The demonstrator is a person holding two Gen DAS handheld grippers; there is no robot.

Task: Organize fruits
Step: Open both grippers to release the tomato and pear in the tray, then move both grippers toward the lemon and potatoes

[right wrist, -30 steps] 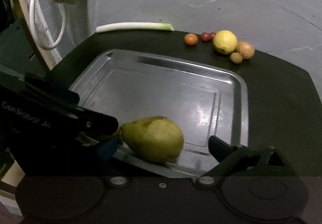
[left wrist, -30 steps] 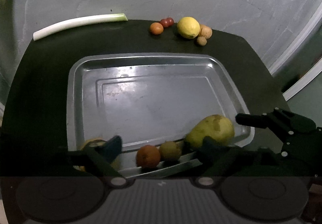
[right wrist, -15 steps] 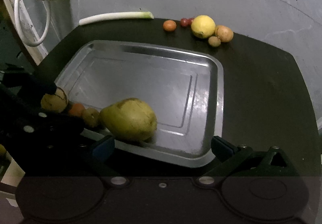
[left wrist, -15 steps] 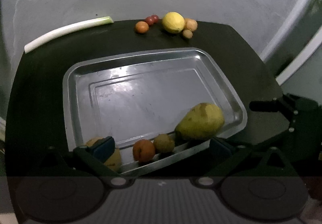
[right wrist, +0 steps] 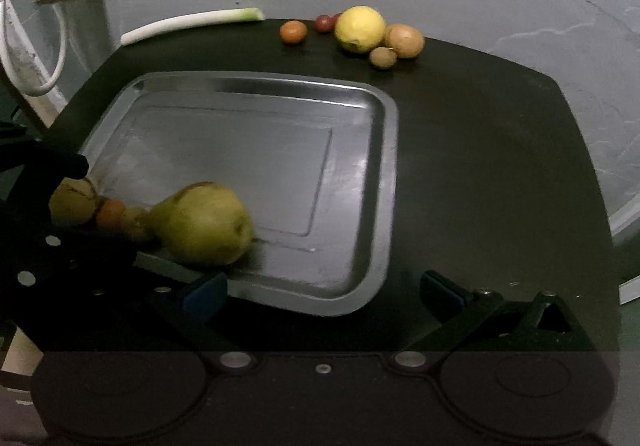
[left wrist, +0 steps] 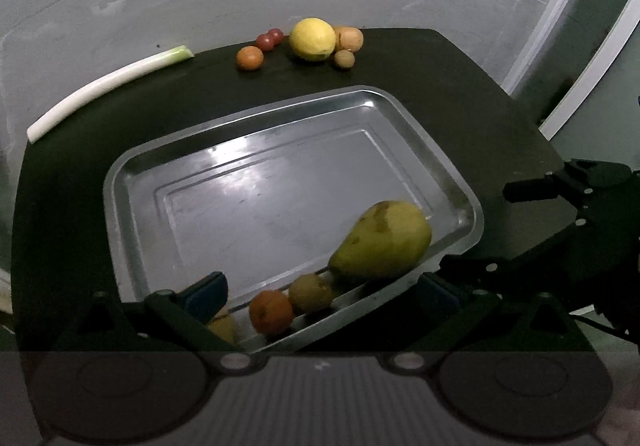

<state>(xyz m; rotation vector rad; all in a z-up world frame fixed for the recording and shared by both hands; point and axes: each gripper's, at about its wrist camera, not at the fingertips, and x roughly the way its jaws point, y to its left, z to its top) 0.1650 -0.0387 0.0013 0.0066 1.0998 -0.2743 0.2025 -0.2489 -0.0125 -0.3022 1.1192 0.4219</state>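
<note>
Both grippers gaping wide, left gripper and right gripper empty; pear inside tray, near edge.

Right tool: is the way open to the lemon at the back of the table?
Probably yes. The right tool is open and empty; only the tray and bare tabletop lie before the lemon.

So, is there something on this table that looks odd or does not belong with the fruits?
Yes. A leek lies alone at the far left edge of the black table. It is a vegetable, not a fruit, and sits apart from the lemon group. In the tray, the pear lies on its side.
</note>
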